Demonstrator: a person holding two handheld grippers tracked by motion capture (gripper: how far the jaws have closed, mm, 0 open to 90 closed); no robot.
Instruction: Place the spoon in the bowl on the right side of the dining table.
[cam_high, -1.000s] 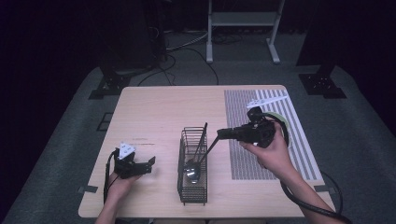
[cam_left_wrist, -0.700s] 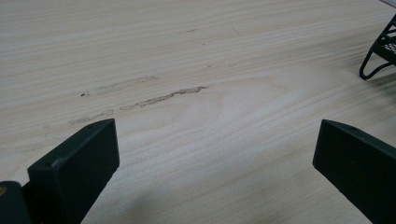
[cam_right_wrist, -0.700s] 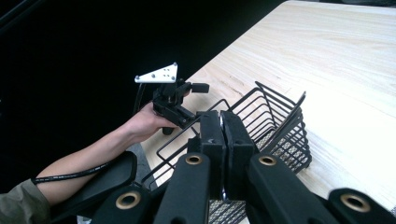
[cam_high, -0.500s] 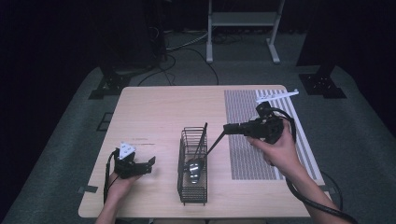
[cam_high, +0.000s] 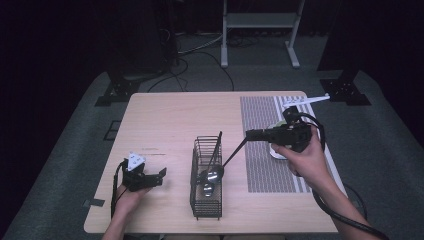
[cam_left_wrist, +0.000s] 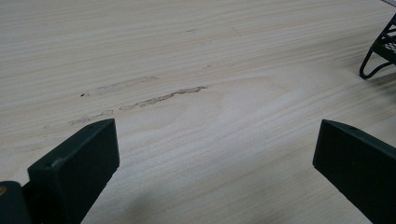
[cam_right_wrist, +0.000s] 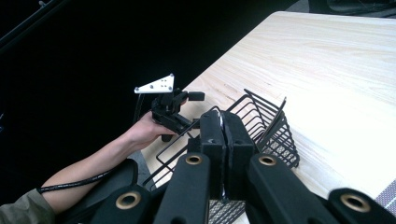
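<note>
Pale wooden table (cam_high: 165, 120), striped mat (cam_high: 262, 115), dark room

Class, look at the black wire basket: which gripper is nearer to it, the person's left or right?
Left. The left gripper rests open on the table just beside the wire basket; the right gripper hangs farther off, clamping a ladle that reaches into it.

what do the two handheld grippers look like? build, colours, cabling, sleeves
Both the left gripper and the right gripper are black with two blocky jaws; brass-coloured pivot rings show on the right one. Each carries a pale three-cornered plate and trails a black cable. Forearms bare; an olive sleeve edge shows.
</note>
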